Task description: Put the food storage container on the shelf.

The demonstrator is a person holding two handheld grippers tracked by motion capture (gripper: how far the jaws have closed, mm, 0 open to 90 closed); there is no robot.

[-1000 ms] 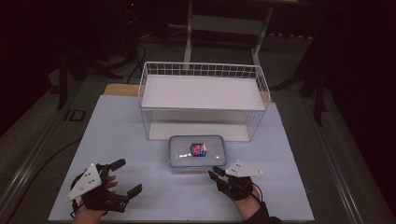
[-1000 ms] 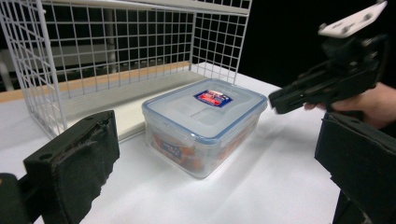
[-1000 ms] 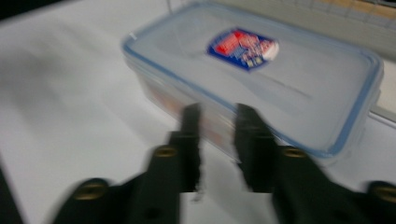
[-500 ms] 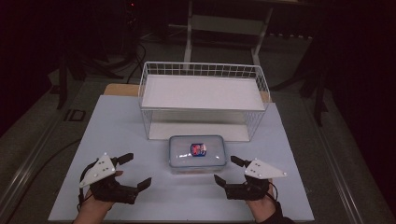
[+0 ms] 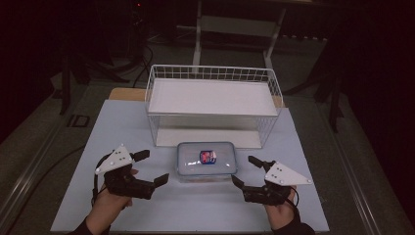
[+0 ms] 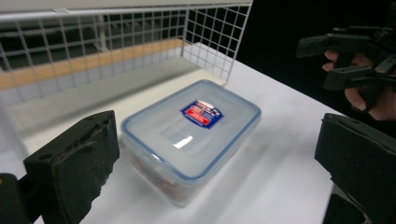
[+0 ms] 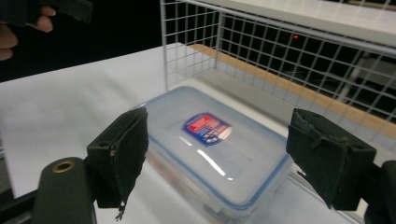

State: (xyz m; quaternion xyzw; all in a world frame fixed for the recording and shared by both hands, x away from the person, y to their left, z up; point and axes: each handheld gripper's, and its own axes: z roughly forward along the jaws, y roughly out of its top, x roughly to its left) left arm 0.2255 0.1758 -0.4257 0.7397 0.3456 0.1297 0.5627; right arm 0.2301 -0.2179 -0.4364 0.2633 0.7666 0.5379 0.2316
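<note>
Both hands come in from the near edge of the white table, one on each side of the clear plastic box. The left gripper sits at the near left, its jaws spread wide and turned toward the box with nothing between them. The right gripper sits at the near right, angled back toward the box the same way; its jaws have just been opening and stand wide apart, empty, a little off the box's right end. Neither one touches the box. The box lies flat in the middle of the table, just in front of the white wire basket, with its blue-rimmed lid shut and a red and blue label on top. Something reddish shows dimly through its wall in the left gripper view, though what it is cannot be made out. The basket stands at the far side with a white board across its top.
</note>
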